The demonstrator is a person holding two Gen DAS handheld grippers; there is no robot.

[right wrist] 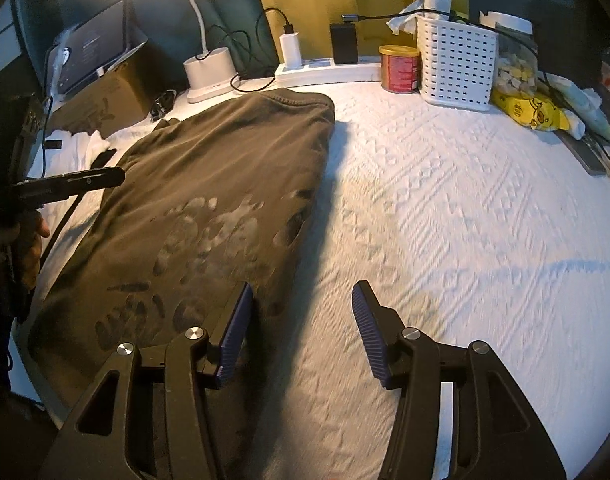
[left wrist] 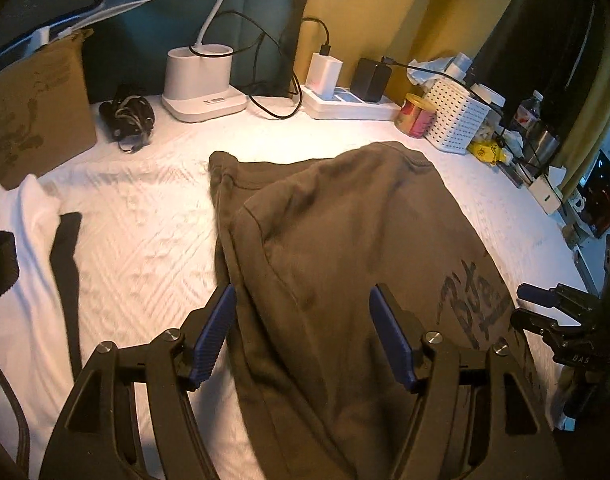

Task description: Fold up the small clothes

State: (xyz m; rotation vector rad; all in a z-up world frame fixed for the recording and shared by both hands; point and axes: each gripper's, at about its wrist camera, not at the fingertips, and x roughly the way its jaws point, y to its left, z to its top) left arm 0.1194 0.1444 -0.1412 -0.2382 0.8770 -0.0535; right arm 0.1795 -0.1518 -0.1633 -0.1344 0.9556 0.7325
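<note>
White garment (left wrist: 29,216) at far left: not yet folded, I judge. Olive shirt (left wrist: 345,260) mid-table, one side folded over; more folds likely needed. My left gripper (left wrist: 301,332) hangs released above it; right gripper (right wrist: 301,332) released, empty, over the white cloth (right wrist: 465,220).

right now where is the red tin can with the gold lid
The red tin can with the gold lid stands at the far edge of the white bedcover, touching the white perforated plastic basket on its right, just right of the white power strip.
</note>
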